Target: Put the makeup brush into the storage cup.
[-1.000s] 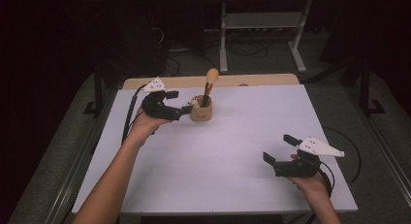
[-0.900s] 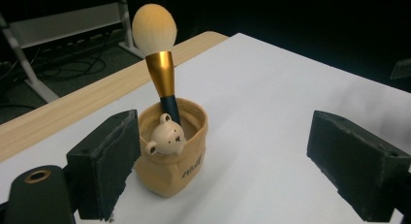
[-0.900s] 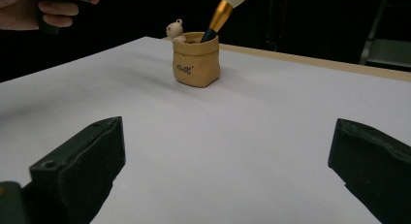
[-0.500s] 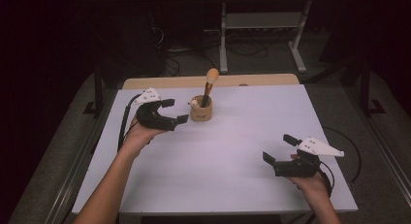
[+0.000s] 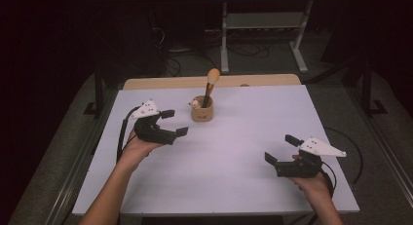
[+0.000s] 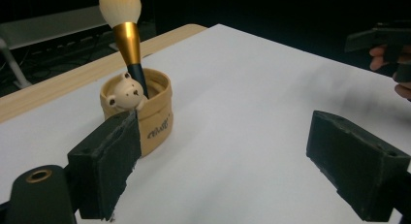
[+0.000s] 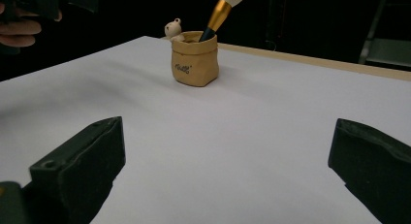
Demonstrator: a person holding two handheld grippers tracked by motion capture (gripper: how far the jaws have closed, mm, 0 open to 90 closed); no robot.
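One cup (image 5: 202, 110) with one brush (image 5: 211, 84) and one bear figure (image 5: 195, 104) stands near the table's (image 5: 243, 186) far edge, just right of the left gripper (image 5: 174, 122), both grippers, including the right gripper (image 5: 281, 149), spread and empty.

Beyond the white table (image 5: 234, 176) we see a light wooden board (image 5: 160, 82) along its far edge, and behind the table a metal stand (image 5: 265, 28) on the dark floor.
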